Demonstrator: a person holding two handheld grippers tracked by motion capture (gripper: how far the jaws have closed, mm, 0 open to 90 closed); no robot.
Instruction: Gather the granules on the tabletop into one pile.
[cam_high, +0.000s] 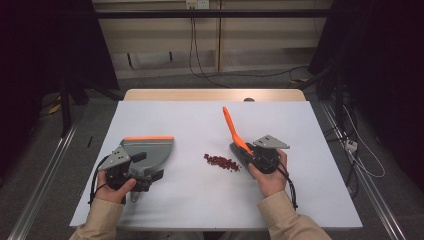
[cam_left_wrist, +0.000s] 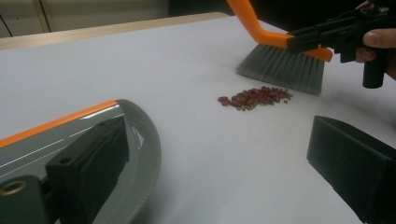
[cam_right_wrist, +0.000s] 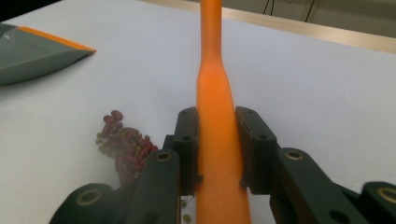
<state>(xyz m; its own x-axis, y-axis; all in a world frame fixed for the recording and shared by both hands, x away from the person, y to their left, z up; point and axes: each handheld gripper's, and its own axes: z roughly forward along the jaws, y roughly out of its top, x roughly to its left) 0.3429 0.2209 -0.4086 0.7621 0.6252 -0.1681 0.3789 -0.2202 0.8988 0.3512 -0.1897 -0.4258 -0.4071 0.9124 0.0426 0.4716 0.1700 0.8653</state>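
Note:
A small pile of red beans (cam_high: 221, 162) (cam_left_wrist: 254, 97) (cam_right_wrist: 123, 142) lies mid-table. My right gripper (cam_high: 248, 150) (cam_right_wrist: 219, 116) is shut on the orange handle of a brush (cam_high: 231, 125) (cam_right_wrist: 215, 84). The brush's grey bristles (cam_left_wrist: 282, 70) rest on the table just right of the beans. A grey dustpan (cam_high: 150, 149) (cam_left_wrist: 144, 135) (cam_right_wrist: 32, 53) with an orange front edge lies left of the beans, mouth facing away from me. My left gripper (cam_high: 136, 172) (cam_left_wrist: 218, 149) sits over its rear. Its jaws stand wide apart, the left one over the pan, with bare table between them.
The white table (cam_high: 200, 210) has a wooden strip (cam_high: 215, 95) along its far edge. Cables (cam_high: 200, 55) hang and run over the floor behind and to the right. Dark frames stand at both sides.

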